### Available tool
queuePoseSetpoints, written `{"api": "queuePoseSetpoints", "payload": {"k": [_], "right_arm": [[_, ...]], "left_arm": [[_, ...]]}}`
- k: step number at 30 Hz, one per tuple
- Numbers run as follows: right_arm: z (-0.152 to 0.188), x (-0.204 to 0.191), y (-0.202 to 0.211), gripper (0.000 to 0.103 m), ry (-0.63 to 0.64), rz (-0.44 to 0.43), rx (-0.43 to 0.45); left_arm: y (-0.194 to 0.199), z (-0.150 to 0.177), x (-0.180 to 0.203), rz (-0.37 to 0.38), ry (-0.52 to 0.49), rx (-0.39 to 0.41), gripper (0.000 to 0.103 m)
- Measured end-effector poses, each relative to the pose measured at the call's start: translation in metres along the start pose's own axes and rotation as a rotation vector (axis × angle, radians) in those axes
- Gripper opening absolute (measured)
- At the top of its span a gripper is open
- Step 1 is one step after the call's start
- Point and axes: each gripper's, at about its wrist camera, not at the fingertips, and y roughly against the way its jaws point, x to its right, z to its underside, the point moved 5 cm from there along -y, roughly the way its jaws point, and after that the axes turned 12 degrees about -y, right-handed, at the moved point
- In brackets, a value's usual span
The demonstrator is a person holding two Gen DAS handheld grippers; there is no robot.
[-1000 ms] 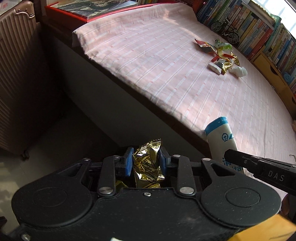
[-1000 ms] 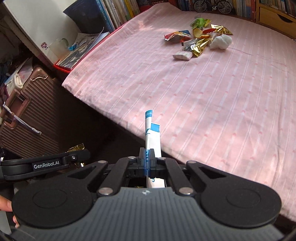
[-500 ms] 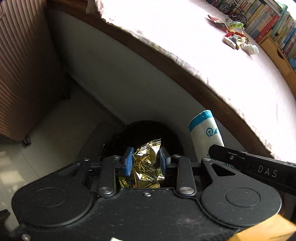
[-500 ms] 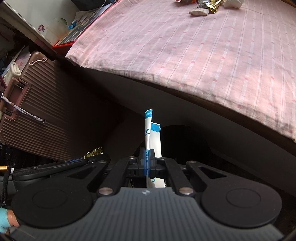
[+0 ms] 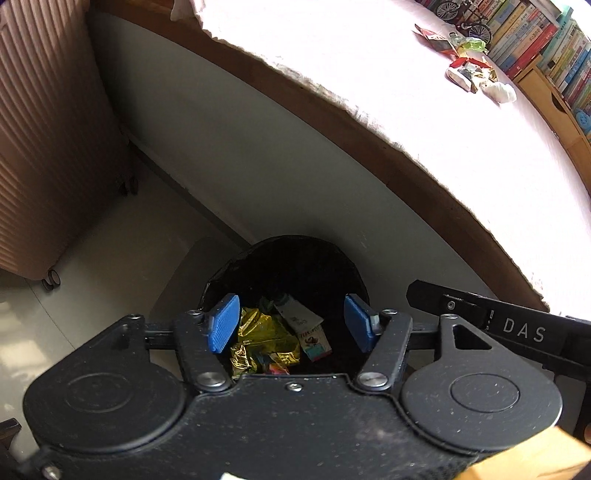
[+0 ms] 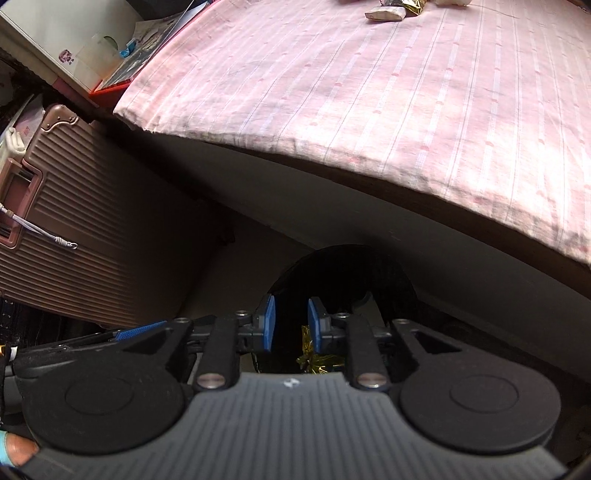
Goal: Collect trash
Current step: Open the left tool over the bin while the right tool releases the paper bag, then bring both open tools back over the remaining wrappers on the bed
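Left tool: the left tool (image 5: pixel 291 325) hung over the black bin (image 5: pixel 288 258) at lower centre of its view, jaws opening with nothing between the blue pads (image 5: pixel 223 323).
Right tool: the right tool (image 6: pixel 290 328) pointed into the same bin (image 6: pixel 343 273), jaws opening and empty.
Dropped trash: a gold foil wrapper (image 5: pixel 266 339) and a white and blue packet (image 5: pixel 306 328) lay inside the bin, clear of both tools.
Remaining trash: a small pile of wrappers (image 5: pixel 467 59) sat on the bed (image 5: pixel 443 129) at the upper right of the left view, well apart from the bin; its near edge showed at the top of the right view (image 6: pixel 386 13).
Handling: the wrappers looked light, thin and crinkly, likely slippery foil or film; a pinch on a crumpled fold or a sealed edge would probably hold best, and a loose grip could let one slide out.
White lump: a white crumpled piece (image 5: pixel 500 92) at the pile's edge looked soft and easy to squeeze.
Surroundings: a ribbed suitcase (image 5: pixel 48 147) stood at left beside the bed; books (image 5: pixel 546 40) lined the upper right.
In the way: the bed's edge rose between bin and pile, so each tool would need to lift over it.
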Motion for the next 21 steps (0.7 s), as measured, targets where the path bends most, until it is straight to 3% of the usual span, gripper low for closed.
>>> {"api": "queuePoseSetpoints", "payload": {"k": [10,21], "right_arm": [[-0.012,0.004,0.032,0.047,-0.01,0.011,0.082],[-0.097,0.026,0.106,0.056,-0.019,0.055,0.308]], "left_arm": [[0.03,-0.023,0.007,-0.025,-0.021,0.092,0.072],[0.064,-0.103,0.057,0.037,-0.076,0.264,0.077]]}}
